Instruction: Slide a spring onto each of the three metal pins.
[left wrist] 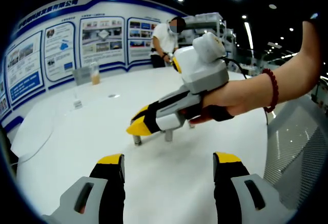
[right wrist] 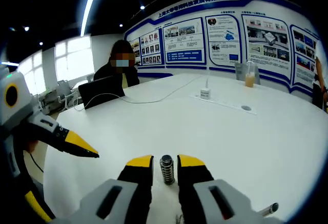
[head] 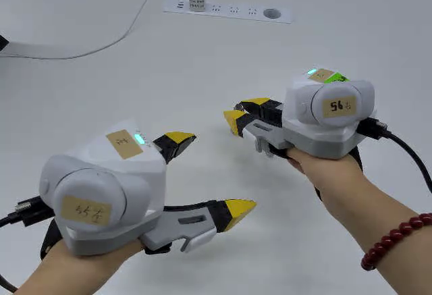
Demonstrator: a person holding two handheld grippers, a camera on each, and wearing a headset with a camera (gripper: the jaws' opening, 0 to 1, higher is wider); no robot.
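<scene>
My right gripper (right wrist: 165, 160) is shut on a small coiled metal spring (right wrist: 166, 169), which stands upright between the yellow-tipped jaws. In the left gripper view the right gripper (left wrist: 139, 125) hovers just above the white table, with a short metal piece (left wrist: 137, 140) hanging below its tips. A thin metal pin (right wrist: 268, 209) lies on the table at the lower right of the right gripper view. My left gripper (head: 209, 173) is held at the lower left of the head view, open and with nothing in it. The right gripper (head: 236, 115) points toward it from the right.
The white table (head: 202, 65) carries a power strip (head: 226, 8) with a plugged-in cable at its far edge. A person sits behind a laptop (right wrist: 102, 92) across the table, and another person (left wrist: 165, 42) stands beyond it. A cup with a drink (right wrist: 249, 79) stands far off.
</scene>
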